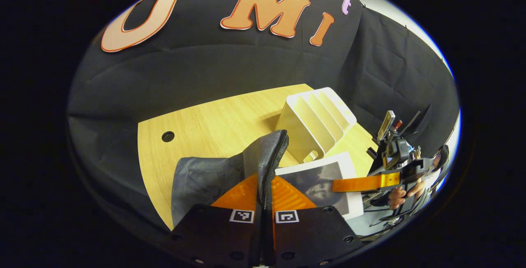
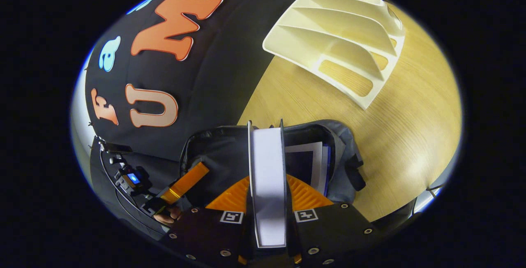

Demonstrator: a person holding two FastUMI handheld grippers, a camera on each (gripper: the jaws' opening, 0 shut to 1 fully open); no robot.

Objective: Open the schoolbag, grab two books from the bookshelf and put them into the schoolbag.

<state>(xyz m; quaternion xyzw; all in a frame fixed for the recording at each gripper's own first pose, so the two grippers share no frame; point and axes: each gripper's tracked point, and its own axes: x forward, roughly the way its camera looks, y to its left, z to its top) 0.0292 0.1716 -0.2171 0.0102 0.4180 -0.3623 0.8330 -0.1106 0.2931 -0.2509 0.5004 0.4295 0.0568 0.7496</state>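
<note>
A thick book (image 2: 268,177) stands spine-up, clamped between the right gripper (image 2: 268,185) fingers, its long axis running away from the camera over the open grey fabric schoolbag (image 2: 324,153), where another book (image 2: 309,163) already sits. The left gripper (image 1: 264,194) is closed on the bag's zippered rim. Beyond, the ribbed cream plastic bookshelf (image 2: 341,33) stands on the wooden surface (image 2: 411,128).

The left gripper (image 1: 264,202) has its two fingers drawn close together, pinching a thin edge of the schoolbag (image 1: 213,177) between them, over the near edge of the tabletop. The right gripper (image 2: 268,202) clamps a book (image 2: 268,177) edge-on between its fingers, above the bag's open mouth. In the left gripper view a hand (image 1: 400,196) grips the right gripper's handle, off the tabletop's right edge.
</note>
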